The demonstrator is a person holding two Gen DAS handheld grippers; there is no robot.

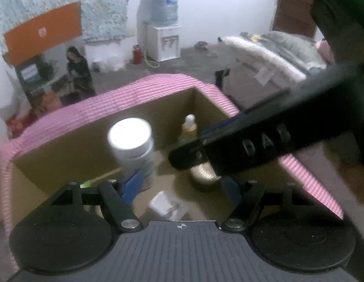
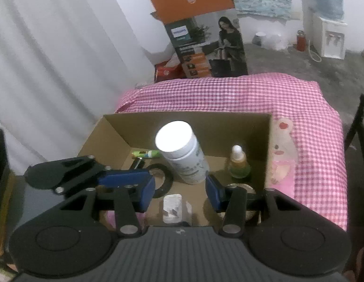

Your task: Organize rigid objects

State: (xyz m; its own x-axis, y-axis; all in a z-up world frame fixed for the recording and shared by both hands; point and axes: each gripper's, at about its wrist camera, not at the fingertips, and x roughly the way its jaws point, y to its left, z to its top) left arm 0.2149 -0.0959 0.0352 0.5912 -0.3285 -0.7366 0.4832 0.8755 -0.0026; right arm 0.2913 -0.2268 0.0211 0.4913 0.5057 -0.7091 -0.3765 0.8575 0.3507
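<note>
Both our left tongs (image 1: 179,188) and right tongs (image 2: 180,188) gape wide, holding nothing, poised above the cardboard box (image 2: 228,122) where the white bottle (image 2: 182,155) stands upright.

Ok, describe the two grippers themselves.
Both look alike: the left gripper and right gripper have blue fingers, black linkage arms with silver pivot bolts, two round black discs, and a ribbed grey body. In the left view, the other unit's black bar carries raised letters and a green light.
</note>
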